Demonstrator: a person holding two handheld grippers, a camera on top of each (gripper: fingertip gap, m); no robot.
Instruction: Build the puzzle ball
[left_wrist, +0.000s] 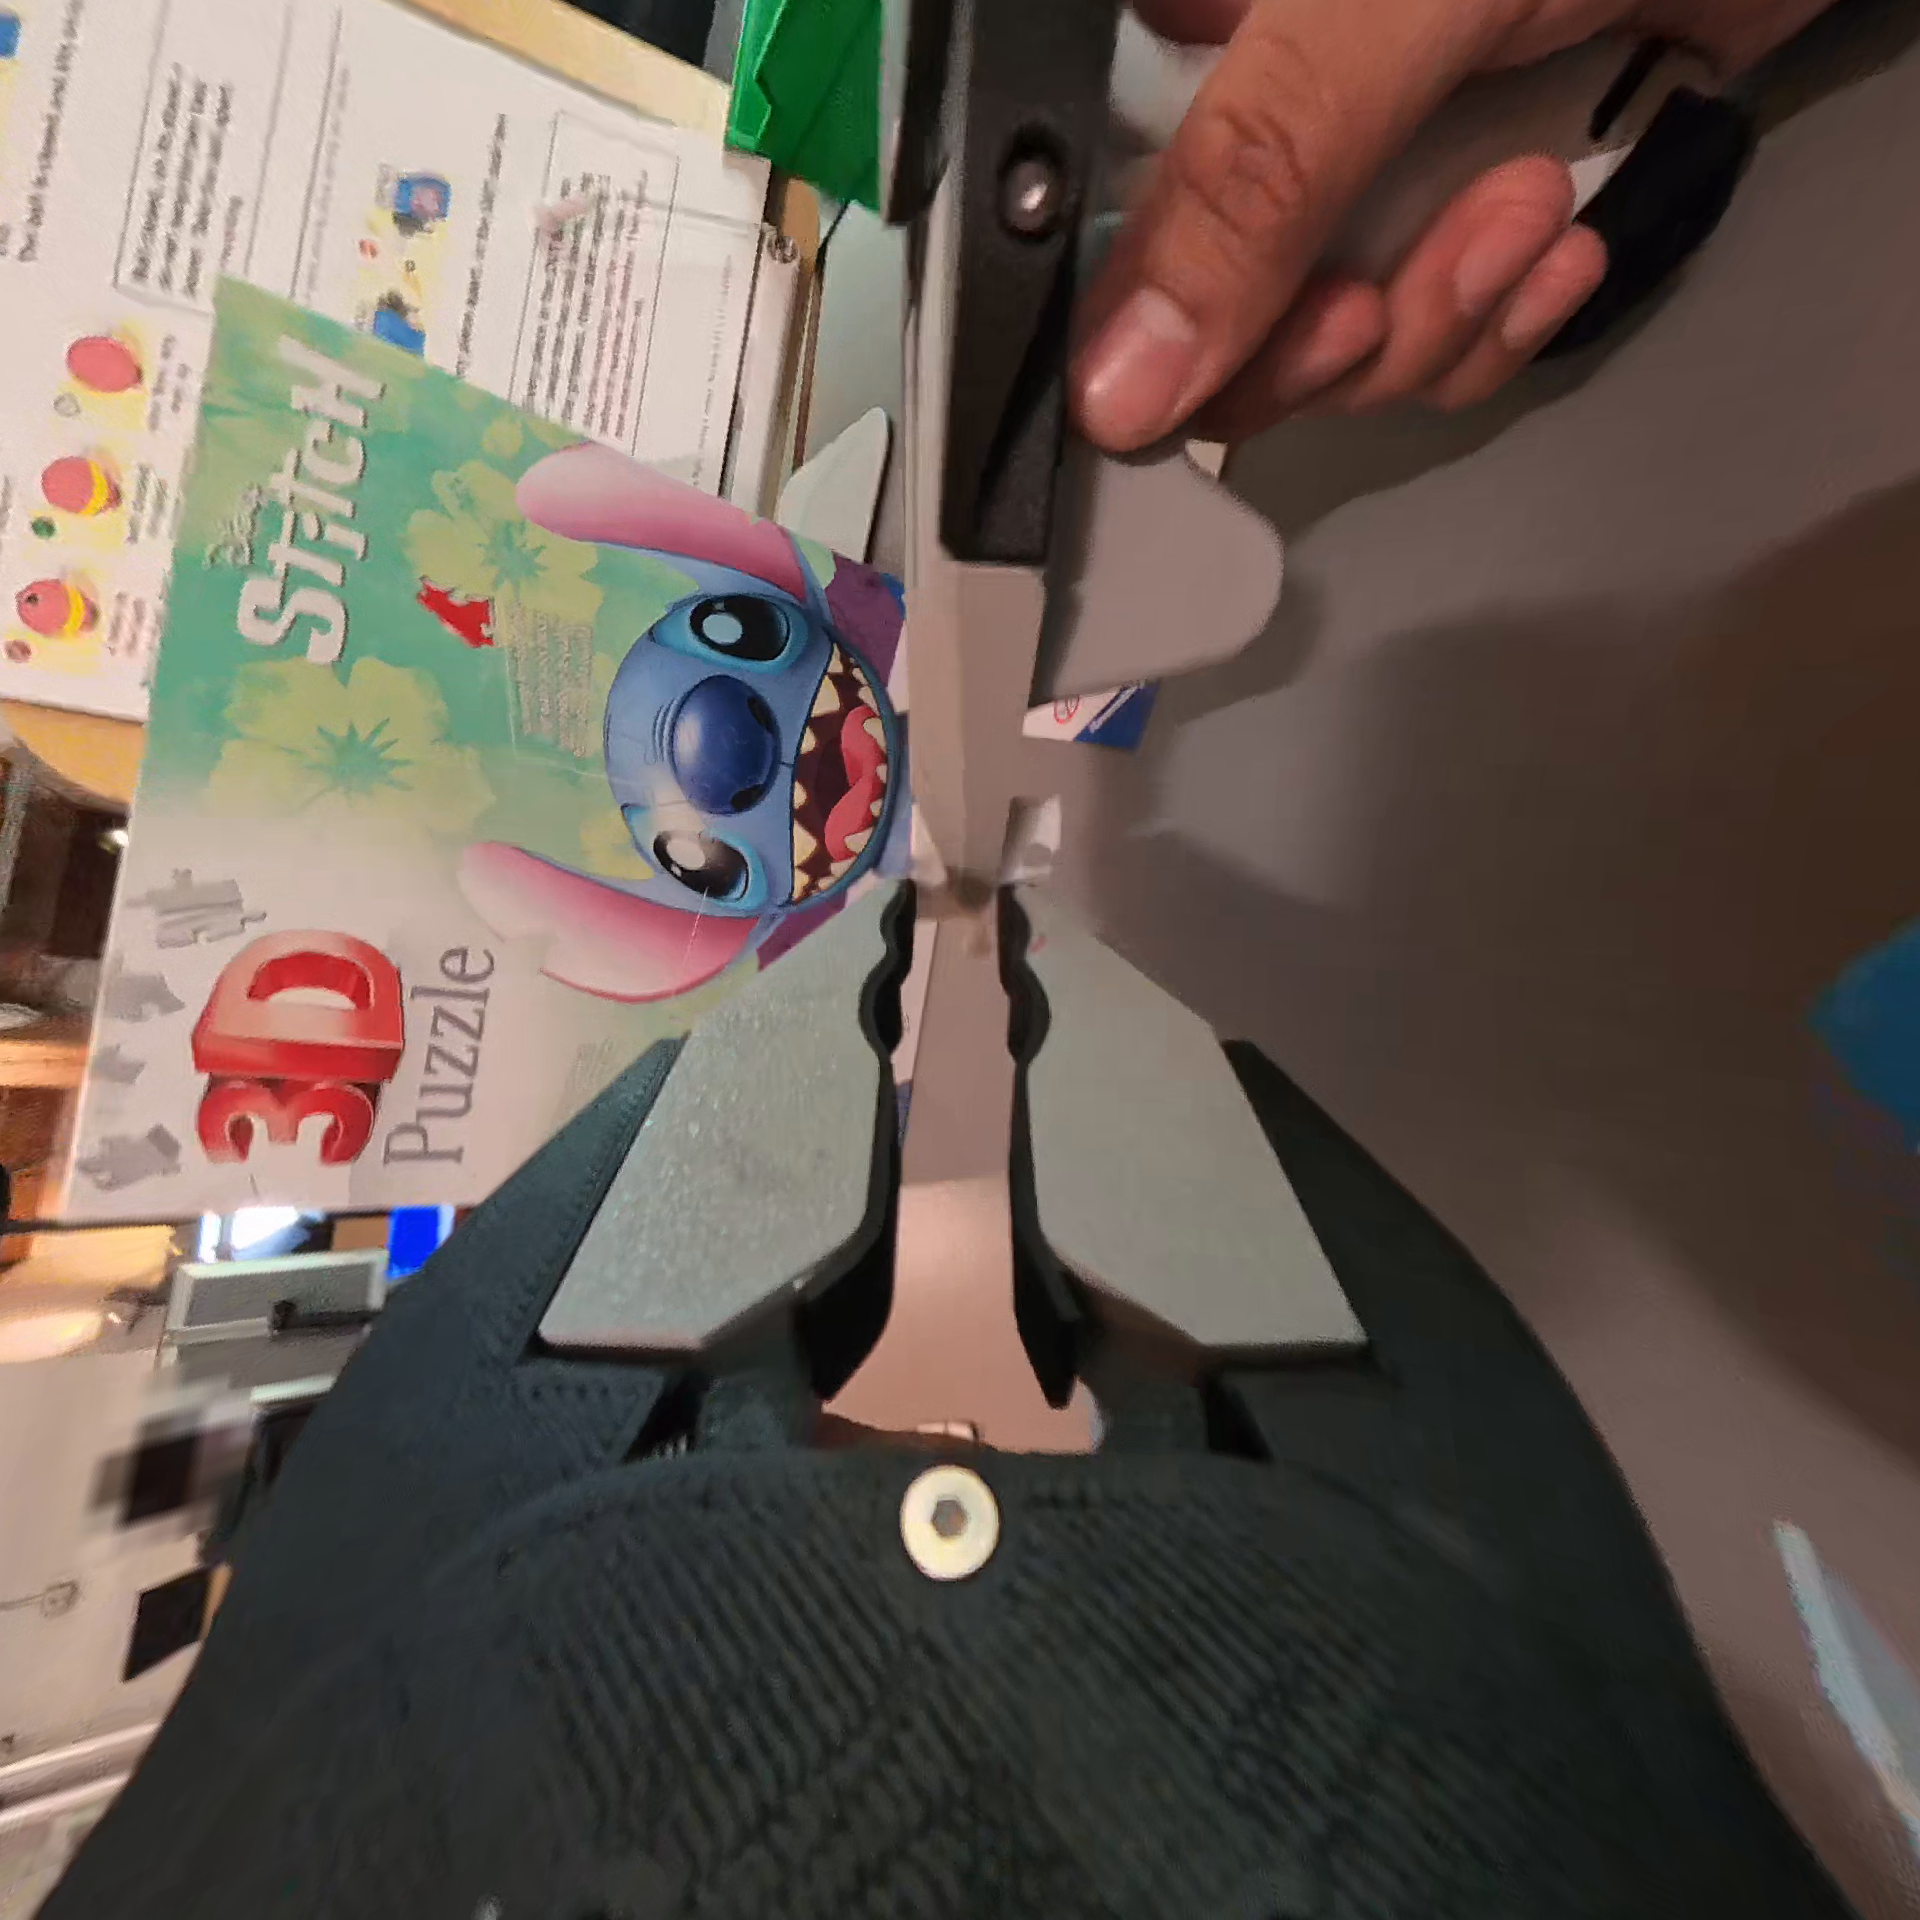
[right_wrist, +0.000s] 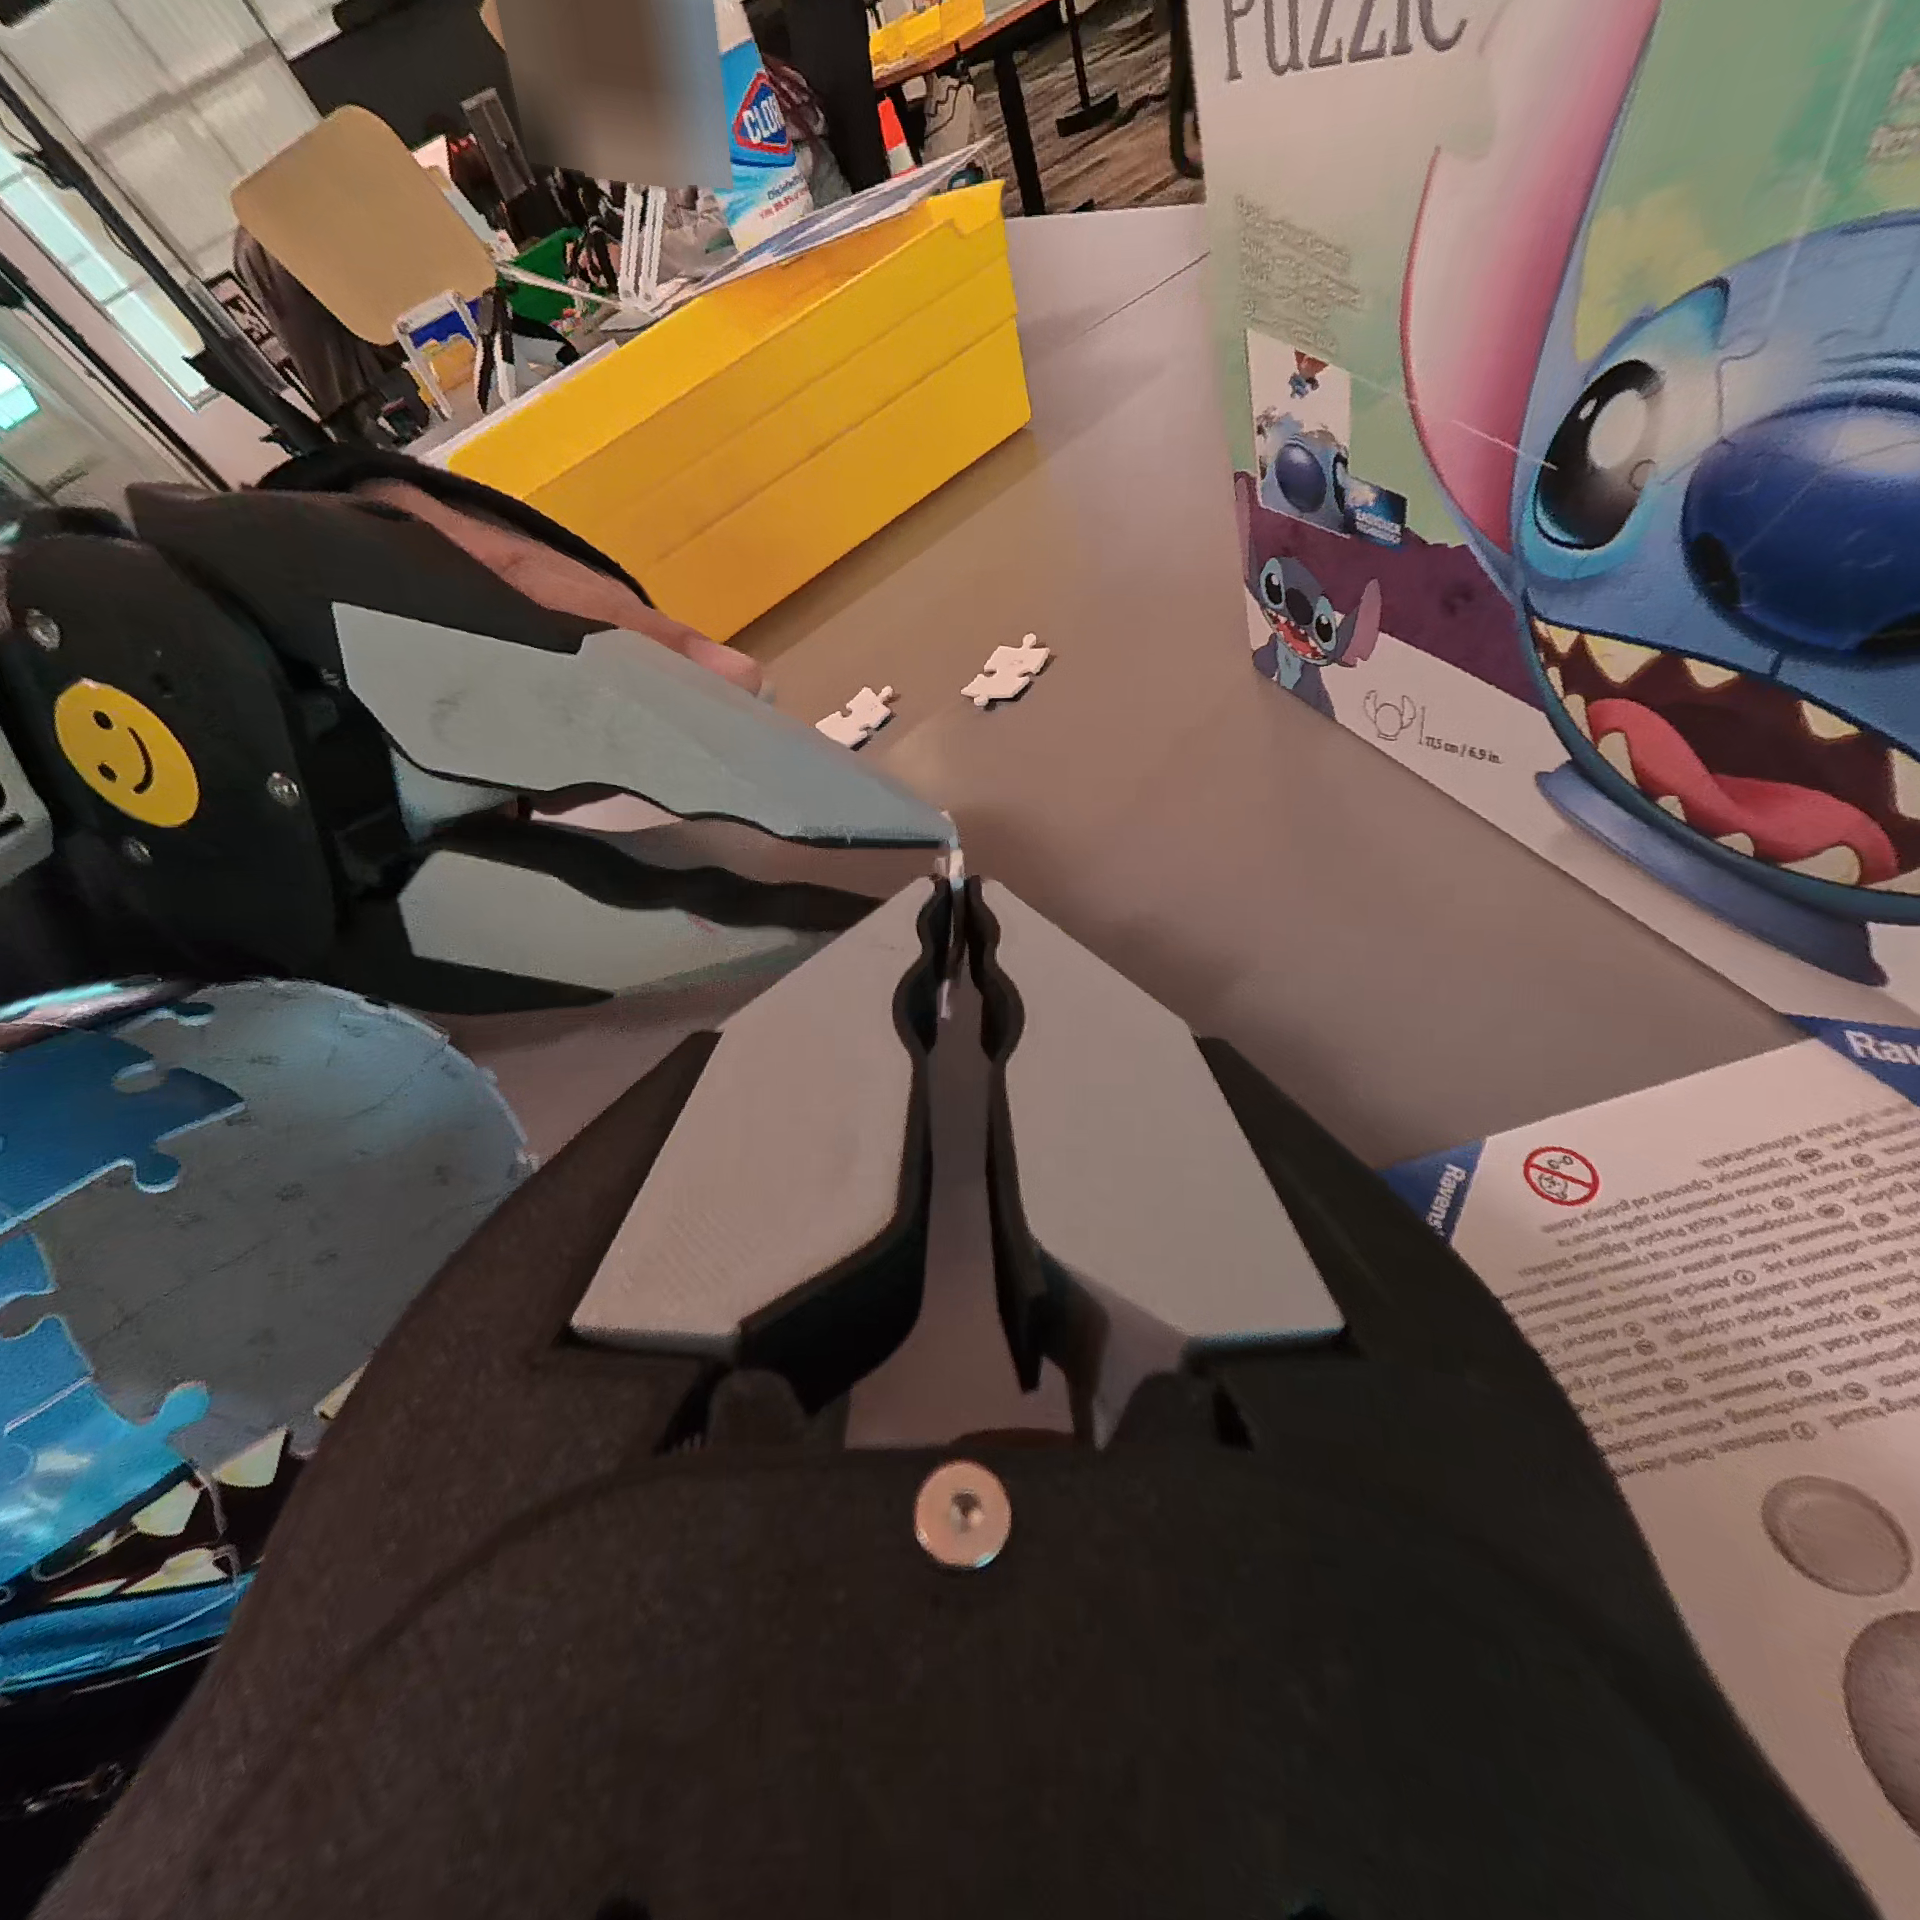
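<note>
My right gripper is shut on a white puzzle piece, seen edge-on between its pads. My left gripper meets it tip to tip, its jaws a narrow gap apart around the end of the blurred piece. The right gripper comes in from above in the left wrist view, held by a hand. The left gripper enters from the left in the right wrist view. The partly built blue and grey puzzle ball sits at the lower left. Two loose white pieces lie on the table.
The puzzle box stands upright at the right and also shows in the left wrist view. A printed instruction sheet lies at the front right. A yellow bin sits at the far left of the table. The tips of both grippers are at nearly the same place.
</note>
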